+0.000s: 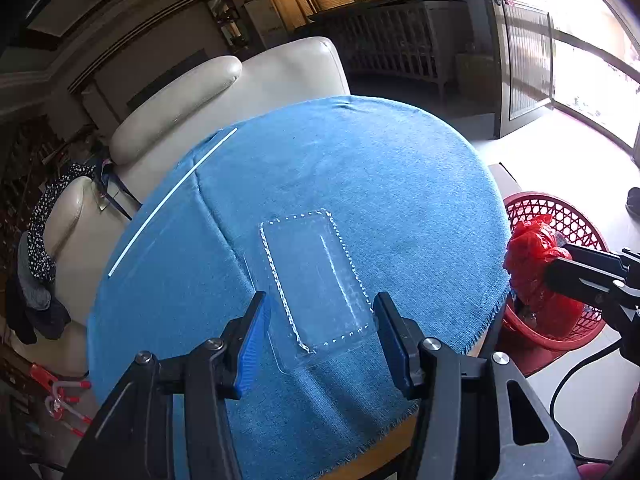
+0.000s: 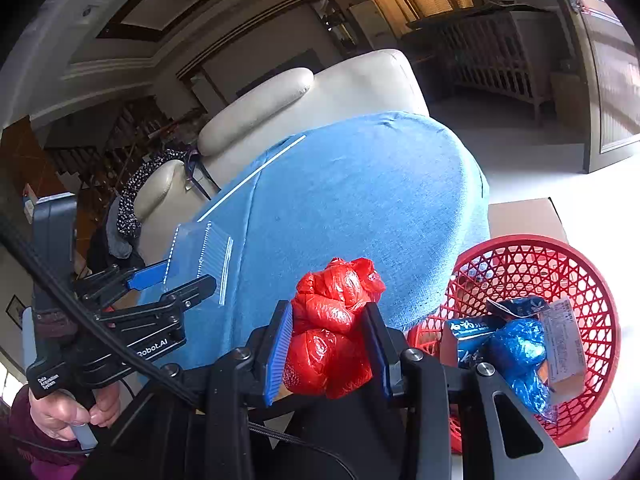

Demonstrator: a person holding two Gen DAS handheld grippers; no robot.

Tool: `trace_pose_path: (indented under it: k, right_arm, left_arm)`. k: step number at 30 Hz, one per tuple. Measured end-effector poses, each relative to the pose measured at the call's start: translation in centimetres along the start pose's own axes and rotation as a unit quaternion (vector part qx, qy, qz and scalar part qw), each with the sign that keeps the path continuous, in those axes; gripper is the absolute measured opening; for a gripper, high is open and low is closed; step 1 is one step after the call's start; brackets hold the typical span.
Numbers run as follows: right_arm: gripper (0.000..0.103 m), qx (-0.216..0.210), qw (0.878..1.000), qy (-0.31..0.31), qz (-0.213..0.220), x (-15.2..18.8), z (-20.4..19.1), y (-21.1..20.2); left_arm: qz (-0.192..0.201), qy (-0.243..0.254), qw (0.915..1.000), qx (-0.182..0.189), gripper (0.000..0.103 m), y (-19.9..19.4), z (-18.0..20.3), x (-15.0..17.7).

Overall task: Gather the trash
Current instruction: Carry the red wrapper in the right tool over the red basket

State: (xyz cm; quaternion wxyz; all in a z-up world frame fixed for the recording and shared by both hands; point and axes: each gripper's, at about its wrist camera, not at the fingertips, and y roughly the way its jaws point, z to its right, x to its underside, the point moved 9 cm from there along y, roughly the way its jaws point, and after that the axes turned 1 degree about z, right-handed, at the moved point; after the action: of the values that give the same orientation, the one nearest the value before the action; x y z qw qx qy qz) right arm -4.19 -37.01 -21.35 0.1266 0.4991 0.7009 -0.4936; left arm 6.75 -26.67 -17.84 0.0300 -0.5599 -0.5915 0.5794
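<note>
Trash fills the near view: a crumpled red plastic bag (image 2: 334, 324) sits pinched between the blue pads of the right gripper (image 2: 330, 346), at about 6 o'clock in the right wrist view, over the near edge of the table; in the left wrist view the same bag shows at 3 o'clock, just in front of the red basket (image 2: 576, 280); that basket stands beside the table at 4 o'clock and holds blue wrappers (image 2: 516, 350) and a small printed carton (image 2: 566, 344). Left gripper (image 1: 320, 332) hangs over the blue cloth (image 1: 360, 168) with its fingers spread either side of a clear plastic tray (image 1: 316, 276); the tray lies flat on the cloth and the pads stand apart from it; a hand (image 2: 76, 412) grips the left gripper's handle at 8 o'clock. Farther off, at 10 o'clock, a white straw (image 1: 168, 204) lies along the cloth's far edge; beyond it stands a cream armchair (image 1: 248, 92).
</note>
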Motion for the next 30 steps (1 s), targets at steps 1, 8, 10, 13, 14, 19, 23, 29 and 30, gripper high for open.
trace_pose_path:
  k: [1, 8, 10, 13, 14, 19, 23, 29, 30]
  right_arm:
    - [0.038, 0.000, 1.000, 0.000, 0.001, 0.0, 0.0, -0.1]
    - [0.038, 0.006, 1.000, 0.006, 0.008, -0.2, 0.7, -0.8]
    - [0.038, 0.009, 1.000, 0.008, 0.010, -0.3, 0.9, -0.9]
    - [0.038, 0.012, 1.000, 0.011, 0.011, -0.3, 1.2, -1.1]
    - [0.038, 0.014, 1.000, 0.011, 0.012, -0.3, 1.3, -1.1]
    - [0.038, 0.021, 1.000, 0.014, 0.013, -0.4, 1.7, -1.2]
    - [0.038, 0.029, 0.999, 0.014, 0.017, -0.8, 2.1, -1.4]
    - [0.038, 0.051, 0.998, 0.024, 0.032, -1.6, 4.0, -2.7]
    - [0.038, 0.056, 0.997, 0.026, 0.036, -1.8, 4.5, -3.0]
  left_arm:
    - [0.001, 0.001, 1.0000, 0.000, 0.055, -0.1, 0.2, 0.0]
    - [0.008, 0.014, 0.9999, 0.002, 0.055, -0.4, 1.1, -0.5]
    - [0.009, 0.017, 0.9998, 0.005, 0.055, -0.4, 1.2, -0.6]
    - [0.010, 0.022, 0.9997, 0.006, 0.055, -0.3, 1.5, -0.7]
    - [0.010, 0.023, 0.9997, 0.007, 0.055, -0.3, 1.6, -0.7]
    - [0.013, 0.029, 0.9994, 0.011, 0.055, -0.2, 1.9, -0.9]
    - [0.016, 0.034, 0.9992, 0.014, 0.055, -0.1, 2.1, -1.2]
    - [0.018, 0.041, 0.9984, 0.035, 0.055, -0.2, 3.0, -1.8]
    - [0.017, 0.039, 0.9978, 0.050, 0.055, -0.3, 3.4, -2.0]
